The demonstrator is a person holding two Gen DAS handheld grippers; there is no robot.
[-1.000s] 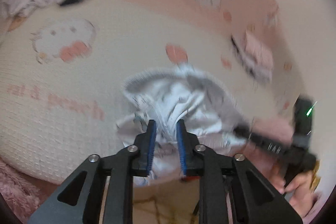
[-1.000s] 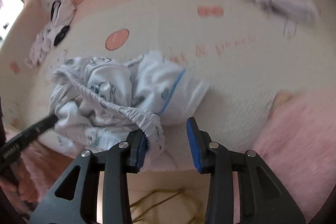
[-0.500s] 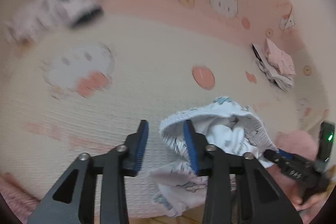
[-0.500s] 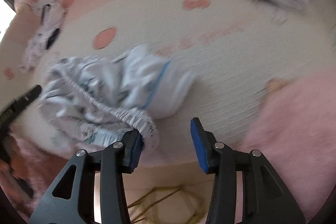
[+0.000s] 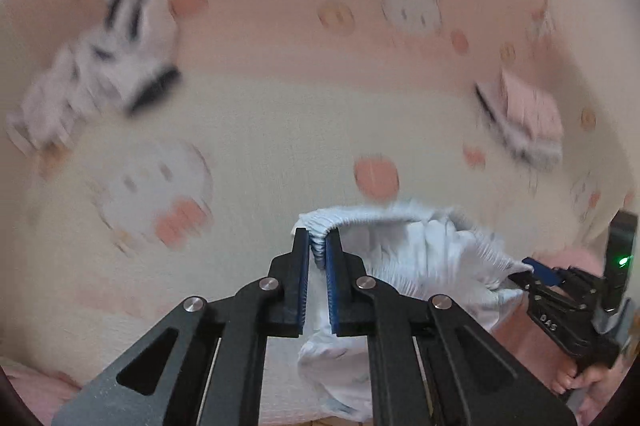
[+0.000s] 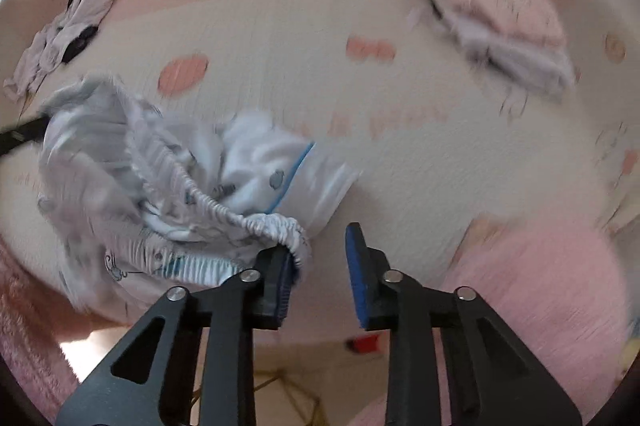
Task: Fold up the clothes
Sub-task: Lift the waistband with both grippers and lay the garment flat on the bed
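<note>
White printed shorts with an elastic waistband (image 5: 424, 258) hang crumpled above the cream bedspread. My left gripper (image 5: 318, 254) is shut on one end of the waistband. My right gripper (image 6: 320, 250) stands open; the other end of the waistband (image 6: 276, 226) is hooked over its left finger (image 6: 280, 266). The right gripper also shows at the right edge of the left wrist view (image 5: 536, 272). The shorts' legs with a blue trim line (image 6: 292, 170) sag onto the bed.
A folded stack of pink and white clothes (image 6: 504, 30) lies at the far right of the bed. A white and black garment (image 6: 68, 34) lies crumpled at the far left. A pink fluffy blanket (image 6: 536, 286) covers the near right edge.
My left gripper has closed on the waistband, which it only straddled half a second ago. The waistband is now stretched between the two grippers. The right gripper stays open.
</note>
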